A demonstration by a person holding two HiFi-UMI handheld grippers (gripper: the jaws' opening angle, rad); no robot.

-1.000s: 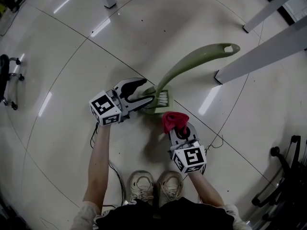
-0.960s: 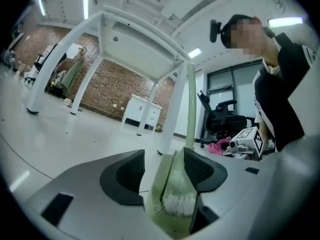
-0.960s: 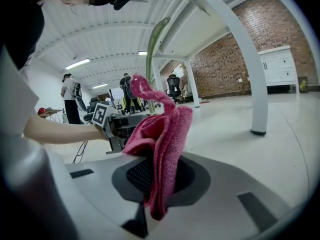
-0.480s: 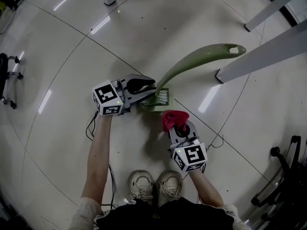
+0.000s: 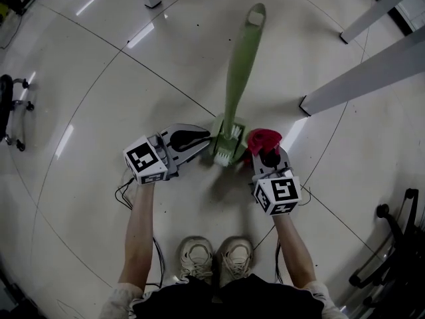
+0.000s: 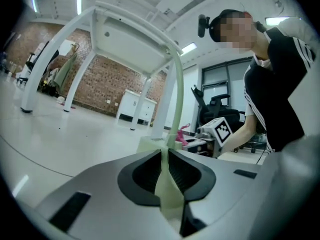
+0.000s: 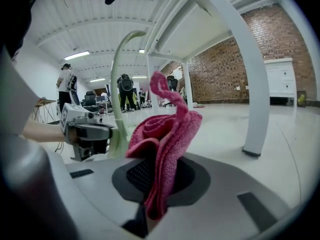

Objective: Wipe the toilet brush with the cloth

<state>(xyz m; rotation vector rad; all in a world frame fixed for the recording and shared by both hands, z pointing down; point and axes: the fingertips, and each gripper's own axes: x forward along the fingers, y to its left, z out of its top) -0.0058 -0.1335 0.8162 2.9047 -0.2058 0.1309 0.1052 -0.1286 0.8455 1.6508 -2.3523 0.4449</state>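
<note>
Open floor [image 5: 99,111] spreads left. The toilet brush [image 5: 240,72] runs straight ahead; desk legs [image 5: 365,77] cross the right, chair bases [image 5: 8,108] crowd both edges.

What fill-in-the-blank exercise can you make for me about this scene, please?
1. The right tool holds a red ___.
2. The long brush is ___ in colour.
3. In the head view, two white ___ show at the bottom.
Missing words: cloth; green; shoes.
</note>
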